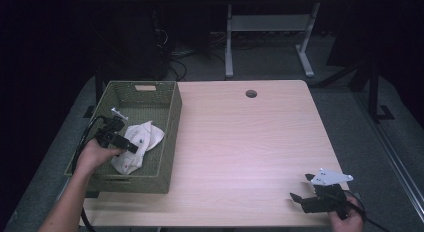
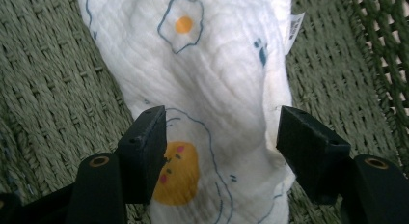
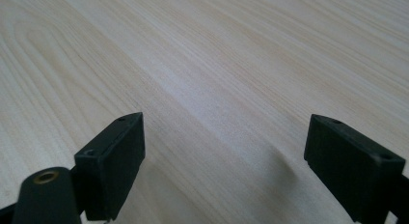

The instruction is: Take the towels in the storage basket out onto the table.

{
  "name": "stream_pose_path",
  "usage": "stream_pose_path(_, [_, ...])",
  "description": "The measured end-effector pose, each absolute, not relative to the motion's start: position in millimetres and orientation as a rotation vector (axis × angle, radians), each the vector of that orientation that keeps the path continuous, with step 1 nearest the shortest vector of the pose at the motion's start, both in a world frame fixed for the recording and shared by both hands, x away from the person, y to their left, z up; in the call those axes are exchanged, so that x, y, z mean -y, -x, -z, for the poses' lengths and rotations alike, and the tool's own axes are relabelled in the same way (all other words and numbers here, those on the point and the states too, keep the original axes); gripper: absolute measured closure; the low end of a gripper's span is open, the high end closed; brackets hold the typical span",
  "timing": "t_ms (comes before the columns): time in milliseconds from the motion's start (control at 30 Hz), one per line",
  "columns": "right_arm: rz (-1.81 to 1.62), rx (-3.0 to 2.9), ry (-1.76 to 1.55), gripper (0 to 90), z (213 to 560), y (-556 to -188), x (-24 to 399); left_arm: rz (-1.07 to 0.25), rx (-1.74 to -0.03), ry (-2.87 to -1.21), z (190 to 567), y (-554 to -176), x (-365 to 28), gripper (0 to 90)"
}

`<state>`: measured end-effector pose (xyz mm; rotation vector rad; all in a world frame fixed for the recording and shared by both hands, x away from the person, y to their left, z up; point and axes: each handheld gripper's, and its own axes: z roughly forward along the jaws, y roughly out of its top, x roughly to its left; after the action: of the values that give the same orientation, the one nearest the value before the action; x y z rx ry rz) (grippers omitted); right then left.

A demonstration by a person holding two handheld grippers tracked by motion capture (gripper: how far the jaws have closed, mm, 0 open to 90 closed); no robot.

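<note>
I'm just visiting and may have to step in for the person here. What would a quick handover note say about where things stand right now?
Left tongs: open, jaws either side of the white cloth with fried-egg prints, not closed on it.
Right tongs: open, holding nothing, above the bare wooden table at its near right corner.
Cloth: lies crumpled inside the green woven basket, which stands at the table's left edge.
Done: left tongs lined up over the cloth.
Left: probably close on the cloth; whether it is meant to be lifted out or has just been dropped in, the pictures do not tell.
</note>
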<state>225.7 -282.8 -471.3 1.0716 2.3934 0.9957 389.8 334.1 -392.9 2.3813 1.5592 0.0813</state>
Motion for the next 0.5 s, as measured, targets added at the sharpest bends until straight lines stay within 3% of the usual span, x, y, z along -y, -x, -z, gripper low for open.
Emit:
stream_pose_path(200, [-0.994,-2.395,-1.066,14.0,471.3,-226.1,282.4,-0.039,-1.601,-2.392,401.8,-393.0,-333.4,36.6])
stream_pose_path(500, [-0.992,-2.395,-1.066,14.0,471.5,-226.3,282.2,-0.069,-1.599,-2.469,408.9,-395.6,-326.0,51.1])
